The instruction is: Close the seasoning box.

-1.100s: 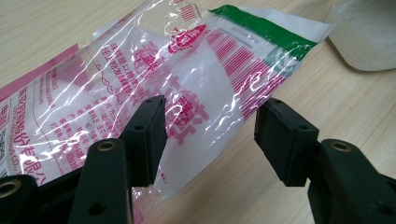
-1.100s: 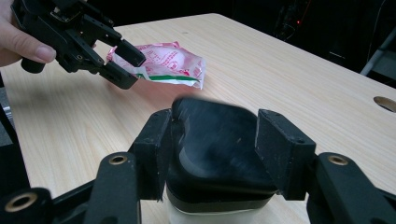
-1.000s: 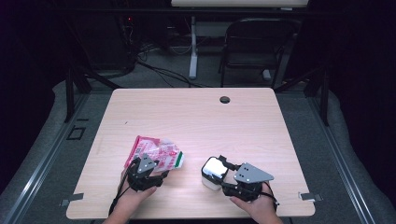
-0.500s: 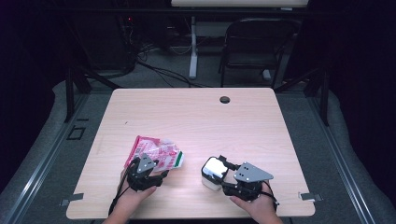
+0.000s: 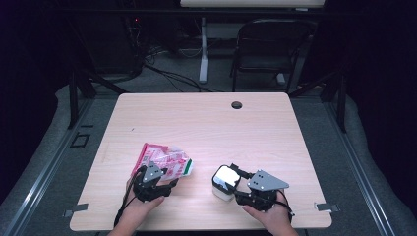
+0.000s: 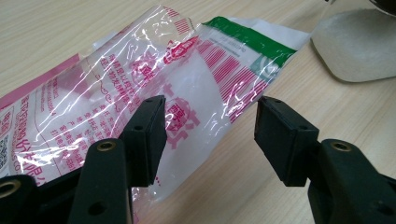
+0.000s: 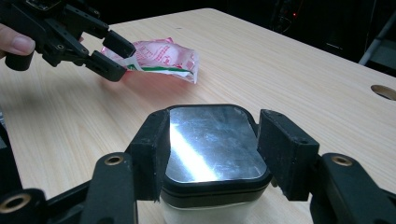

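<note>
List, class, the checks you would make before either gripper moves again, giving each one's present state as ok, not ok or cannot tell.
1. Left gripper open above the plastic bag: ok, jaws apart, nothing pinched.
2. One jaw over the bag, the other over bare table: not ok for a clean pinch, it sits at the bag's edge.
3. Right gripper astride the white container: ok, a jaw on each side of its lid.
4. Right jaws pressing the container: cannot tell, contact looks close but isn't clear.
5. Container lid seated: ok, it looks flat in its black rim.
6. Bag and container apart: ok, bare wood lies between them.
</note>
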Tool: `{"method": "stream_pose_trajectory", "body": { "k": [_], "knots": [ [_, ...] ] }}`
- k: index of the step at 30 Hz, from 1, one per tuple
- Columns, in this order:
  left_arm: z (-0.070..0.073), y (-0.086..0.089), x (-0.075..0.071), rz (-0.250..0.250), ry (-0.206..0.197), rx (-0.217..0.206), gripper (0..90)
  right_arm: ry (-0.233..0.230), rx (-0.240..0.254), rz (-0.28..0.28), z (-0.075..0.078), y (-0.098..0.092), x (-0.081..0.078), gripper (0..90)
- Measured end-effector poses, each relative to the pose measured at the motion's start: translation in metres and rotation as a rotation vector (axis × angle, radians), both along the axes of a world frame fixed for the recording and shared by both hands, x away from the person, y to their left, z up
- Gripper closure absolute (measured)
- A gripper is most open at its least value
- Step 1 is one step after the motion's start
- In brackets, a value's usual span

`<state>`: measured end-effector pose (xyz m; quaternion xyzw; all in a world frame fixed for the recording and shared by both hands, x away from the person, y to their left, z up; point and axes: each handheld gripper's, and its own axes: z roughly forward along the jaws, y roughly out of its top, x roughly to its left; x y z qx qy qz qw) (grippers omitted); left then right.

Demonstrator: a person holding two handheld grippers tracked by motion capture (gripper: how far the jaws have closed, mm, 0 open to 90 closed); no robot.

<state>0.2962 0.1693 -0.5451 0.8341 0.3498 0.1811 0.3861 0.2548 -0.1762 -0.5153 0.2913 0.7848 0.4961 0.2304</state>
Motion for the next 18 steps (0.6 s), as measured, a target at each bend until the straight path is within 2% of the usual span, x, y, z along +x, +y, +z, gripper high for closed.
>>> {"method": "stream_pose_trajectory", "body": {
  "k": [8, 11, 15, 18],
  "knots": [
    [0.009, 0.001, -0.003, -0.006, -0.014, -0.036, 43.4, 0.0, 0.019, -0.06, 0.0, -0.005, 0.002, 44.5],
    [0.012, 0.004, -0.003, 0.008, -0.021, -0.046, 43.4, -0.004, 0.024, -0.09, -0.001, -0.008, 0.004, 44.5],
    [0.012, 0.011, 0.0, 0.032, -0.023, -0.057, 43.5, 0.017, 0.037, -0.123, -0.002, -0.013, 0.007, 44.4],
    [0.01, 0.022, 0.005, 0.076, -0.023, -0.084, 43.6, 0.035, 0.058, -0.155, -0.004, -0.019, 0.01, 44.4]
  ]
}}
